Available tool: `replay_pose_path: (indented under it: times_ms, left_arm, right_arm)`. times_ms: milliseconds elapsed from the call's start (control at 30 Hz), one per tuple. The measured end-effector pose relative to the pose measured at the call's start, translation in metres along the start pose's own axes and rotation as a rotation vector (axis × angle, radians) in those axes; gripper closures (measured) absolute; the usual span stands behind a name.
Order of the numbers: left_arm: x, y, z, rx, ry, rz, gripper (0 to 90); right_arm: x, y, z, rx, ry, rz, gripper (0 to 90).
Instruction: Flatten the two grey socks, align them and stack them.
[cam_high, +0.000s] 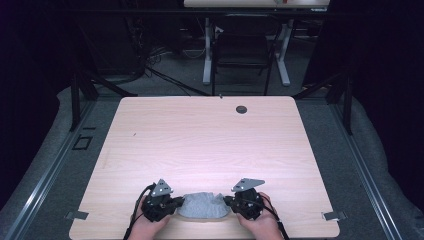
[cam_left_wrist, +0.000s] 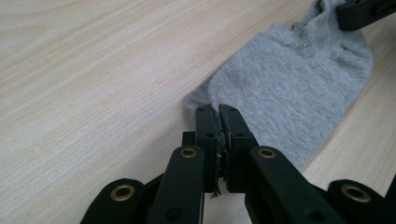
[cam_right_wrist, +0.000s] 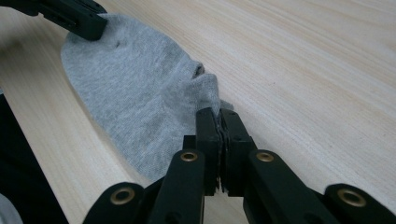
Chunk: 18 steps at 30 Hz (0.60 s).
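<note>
At the table's (cam_high: 200, 135) near edge, 2 tools clamp a grey sock (cam_high: 202, 206).

A grey sock (cam_high: 202, 205) lies at the near edge of the tabletop (cam_high: 200, 140) (pale wood), stretched between the left hand-held gripper (cam_high: 179, 202) and the right hand-held gripper (cam_high: 227, 201), each touching one end.
</note>
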<state>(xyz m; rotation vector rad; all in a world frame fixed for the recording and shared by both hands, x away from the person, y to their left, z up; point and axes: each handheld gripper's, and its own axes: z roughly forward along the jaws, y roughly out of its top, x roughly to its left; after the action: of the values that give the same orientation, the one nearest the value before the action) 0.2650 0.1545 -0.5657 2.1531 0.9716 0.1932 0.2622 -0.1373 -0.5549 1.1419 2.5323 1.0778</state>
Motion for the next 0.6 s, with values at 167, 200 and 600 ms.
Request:
replay_pose_path:
  times_ms: [167,200,600]
  left_arm:
    - [0.001,-0.001,0.001,0.001,0.001,0.009,87.0]
    - [0.001,-0.001,0.002,-0.001,0.001,0.001,86.8]
    - [-0.005,0.008,-0.016,-0.09,-0.026,0.005,76.2]
  right_arm:
    - [-0.001,-0.002,0.004,0.016,-0.001,0.001,87.1]
    - [-0.001,-0.002,0.005,0.011,-0.003,0.003,86.8]
    - [0.002,0.0,-0.011,-0.085,0.003,0.0,75.8]
